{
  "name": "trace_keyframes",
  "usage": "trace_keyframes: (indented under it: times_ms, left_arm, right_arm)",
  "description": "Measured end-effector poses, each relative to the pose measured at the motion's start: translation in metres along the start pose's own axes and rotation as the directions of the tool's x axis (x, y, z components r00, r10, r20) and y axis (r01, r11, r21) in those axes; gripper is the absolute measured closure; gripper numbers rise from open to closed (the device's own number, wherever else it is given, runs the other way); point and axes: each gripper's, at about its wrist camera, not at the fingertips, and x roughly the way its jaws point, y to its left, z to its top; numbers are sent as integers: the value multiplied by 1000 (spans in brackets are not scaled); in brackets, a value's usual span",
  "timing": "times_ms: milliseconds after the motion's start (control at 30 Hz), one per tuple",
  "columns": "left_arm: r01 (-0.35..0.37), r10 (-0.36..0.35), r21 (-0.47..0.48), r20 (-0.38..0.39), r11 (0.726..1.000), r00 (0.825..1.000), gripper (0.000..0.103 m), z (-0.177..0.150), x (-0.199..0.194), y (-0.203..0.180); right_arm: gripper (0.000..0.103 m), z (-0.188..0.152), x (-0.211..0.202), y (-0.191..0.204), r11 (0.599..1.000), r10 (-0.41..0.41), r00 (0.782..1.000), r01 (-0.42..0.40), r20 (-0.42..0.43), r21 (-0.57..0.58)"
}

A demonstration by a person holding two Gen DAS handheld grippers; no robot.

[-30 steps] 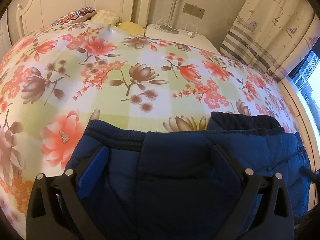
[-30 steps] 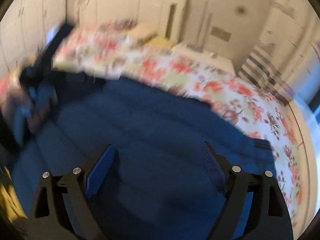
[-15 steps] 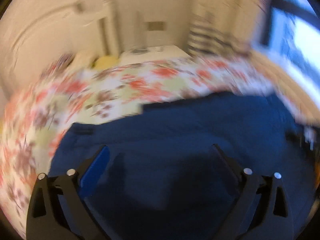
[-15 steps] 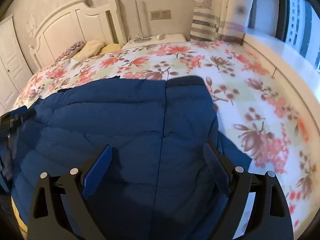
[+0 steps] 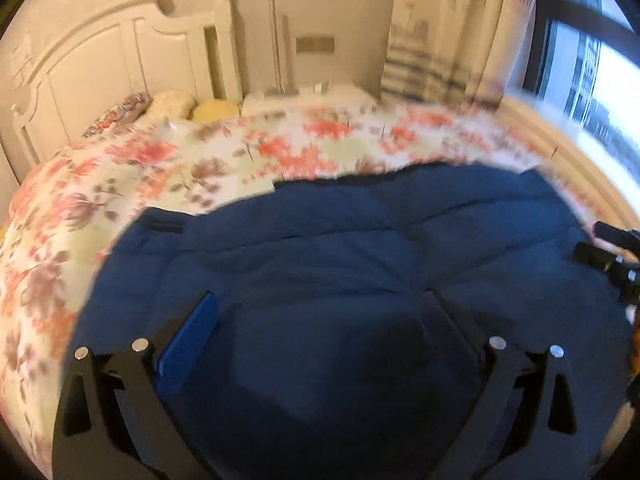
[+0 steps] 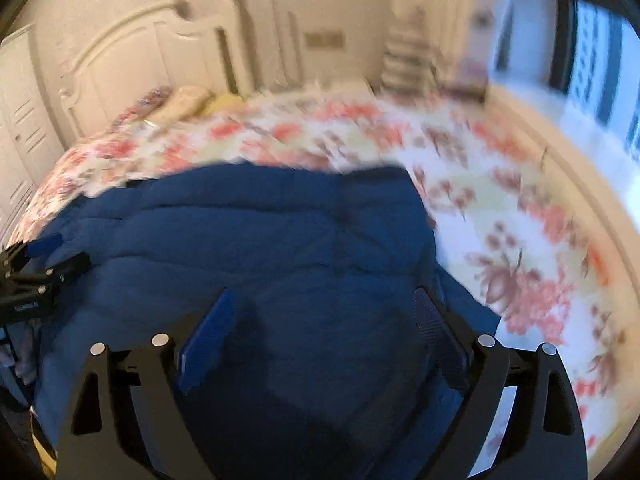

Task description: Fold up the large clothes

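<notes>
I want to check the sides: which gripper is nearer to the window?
Right. The right gripper, whose empty jaws have just been opening, is over the blue jacket's window-side edge; the left gripper is over its other side, farther from the window.

- A bed with a floral sheet (image 5: 248,160) fills the middle of the room.
- A white headboard (image 5: 120,64) stands at the bed's far end.
- Pillows (image 5: 172,102) lie against the headboard.
- A white nightstand (image 5: 304,94) sits just beside the bed's far corner.
- A striped curtain (image 5: 432,60) hangs beyond the nightstand.
- A window (image 5: 592,80) is beside the curtain.
</notes>
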Motion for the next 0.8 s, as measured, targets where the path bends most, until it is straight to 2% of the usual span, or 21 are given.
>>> trace_keyframes:
  times_ms: [67, 100, 133, 200, 233, 267, 300, 367, 400, 467, 533, 600, 667, 733, 767, 800]
  left_arm:
    - [21, -21, -2, 24, 1000, 999, 2, -3, -21, 2]
    - [45, -45, 0, 23, 999, 999, 2, -6, -27, 1]
    - [38, -38, 12, 13, 999, 999, 2, -8, -28, -1]
    - [-80, 83, 86, -41, 993, 996, 2, -20, -12, -12]
    - [-105, 113, 108, -67, 989, 991, 2, -26, -2, -13]
    - [-98, 106, 108, -63, 989, 992, 2, -34, 5, -12]
    - [-88, 91, 104, -24, 991, 996, 2, -39, 4, -10]
    - [-85, 88, 110, -21, 990, 996, 2, -42, 2, -10]
    - [-93, 96, 113, -22, 989, 995, 2, -41, 0, -10]
    - [-123, 125, 104, -15, 987, 992, 2, -43, -10, -6]
    - [-165, 163, 79, 30, 983, 986, 2, -49, -28, 5]
    - [-253, 250, 45, 58, 966, 966, 2, -61, -38, 28]
    - [-295, 295, -5, 49, 955, 954, 2, -72, -39, 52]
    - [-197, 200, -95, 25, 976, 980, 2, -82, -38, 79]
    - [-166, 170, -124, 26, 978, 985, 2, -85, -38, 86]
    - [-168, 173, -112, 30, 979, 985, 2, -86, -37, 86]
  right_arm:
    - [14, 1, -15, 34, 995, 39, 999, -36, 29, -96]
    - [14, -1, -18, 57, 984, 67, 997, -63, 23, -167]
    - [14, -5, -16, 77, 970, 75, 997, -72, 4, -233]
    - [14, -19, 3, 108, 941, 21, 998, -38, -56, -337]
    - [14, -26, 15, 115, 933, -15, 997, -12, -70, -360]
    - [14, -29, 21, 113, 938, -19, 998, -5, -65, -347]
    - [13, -29, 25, 105, 952, 17, 997, -41, -82, -304]
    - [13, -25, 25, 93, 962, 67, 991, -94, -114, -258]
    - [13, -25, 22, 89, 961, 60, 992, -88, -114, -263]
    - [13, -26, 11, 83, 962, 36, 995, -60, -96, -267]
    - [13, -27, 1, 66, 971, 23, 997, -39, -70, -235]
    - [13, -30, -5, 40, 986, 5, 999, -13, -47, -166]
    - [12, -35, -3, 11, 997, -1, 999, -3, -48, -79]
    - [12, -43, 1, -15, 998, 58, 998, -57, -41, 17]
    - [12, -46, 2, -20, 996, 84, 996, -83, -35, 35]
    - [12, -46, 4, -21, 995, 95, 995, -94, -37, 41]
